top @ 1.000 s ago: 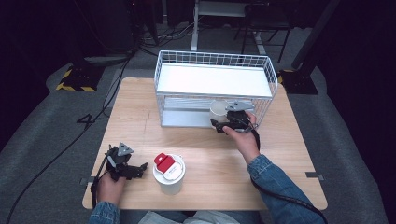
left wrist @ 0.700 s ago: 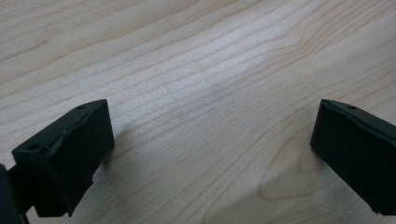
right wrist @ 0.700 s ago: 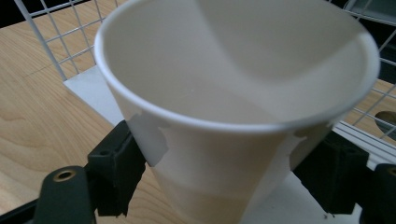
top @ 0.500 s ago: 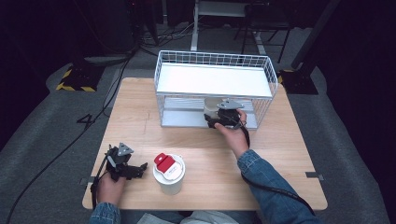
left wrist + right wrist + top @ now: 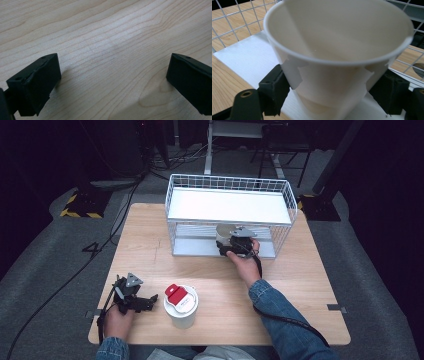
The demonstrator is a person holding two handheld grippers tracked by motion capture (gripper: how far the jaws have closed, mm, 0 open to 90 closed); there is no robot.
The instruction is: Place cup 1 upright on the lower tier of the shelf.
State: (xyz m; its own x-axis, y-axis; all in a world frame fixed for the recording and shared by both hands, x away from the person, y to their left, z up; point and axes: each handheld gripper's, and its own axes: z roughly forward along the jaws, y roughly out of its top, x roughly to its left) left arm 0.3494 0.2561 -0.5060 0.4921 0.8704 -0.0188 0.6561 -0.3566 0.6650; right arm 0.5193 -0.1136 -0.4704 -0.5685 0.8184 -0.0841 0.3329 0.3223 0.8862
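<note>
**Cup going into rack's lower shelf**

Right tool (image 5: 329,100) clamped on white paper cup (image 5: 337,57), holding it upright inside wire rack (image 5: 230,185) under the white top shelf, likely to set it down there. Right forearm stretched forward, level. Left tool (image 5: 112,82) jaws apart, empty, resting low over worktop (image 5: 105,32) beside lidded cup (image 5: 181,306).

We note a wire rack (image 5: 230,215) at the table's (image 5: 310,285) upper centre, a paper cup (image 5: 223,233) on its lower shelf; a lidded cup (image 5: 181,306) sits lower left of centre.
</note>
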